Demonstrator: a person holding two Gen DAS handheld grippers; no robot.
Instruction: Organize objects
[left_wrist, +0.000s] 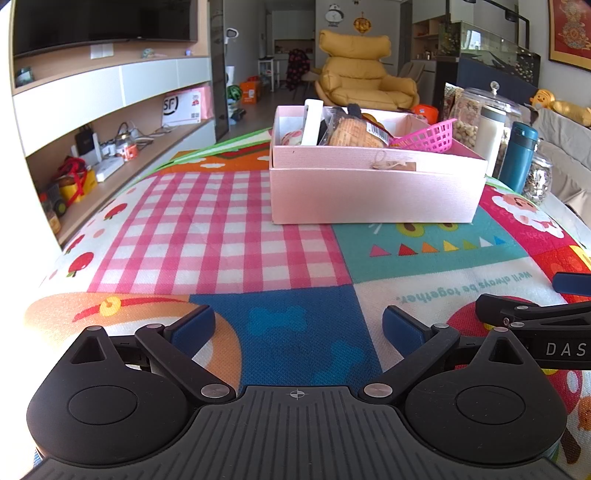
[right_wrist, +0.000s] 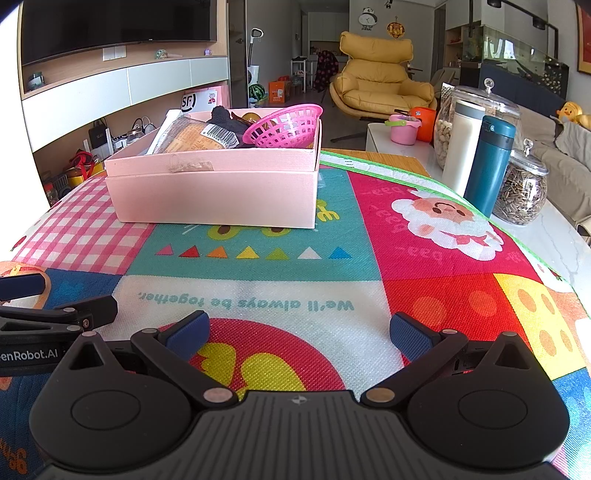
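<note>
Standing past the mat's right edge: a teal flask (right_wrist: 489, 164), a white bottle (right_wrist: 461, 147) and glass jars of nuts (right_wrist: 443, 136) and seeds (right_wrist: 522, 194). A patchwork cartoon mat (right_wrist: 295, 280) covers the table; yellow armchair (right_wrist: 380, 79) behind. The pink box (right_wrist: 218, 192) sits mid-mat, holding a pink basket (right_wrist: 284, 127) and a wrapped packet (right_wrist: 195, 140). Left gripper (left_wrist: 299, 326) and right gripper (right_wrist: 299, 334) hover low, jaws spread, empty.

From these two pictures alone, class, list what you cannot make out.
- Lower contents of the pink box: both views, hidden by its front wall.
- Dark item behind the pink basket: right view, partly covered by the snack packet.
- Right gripper: left view, cut by the edge.
</note>
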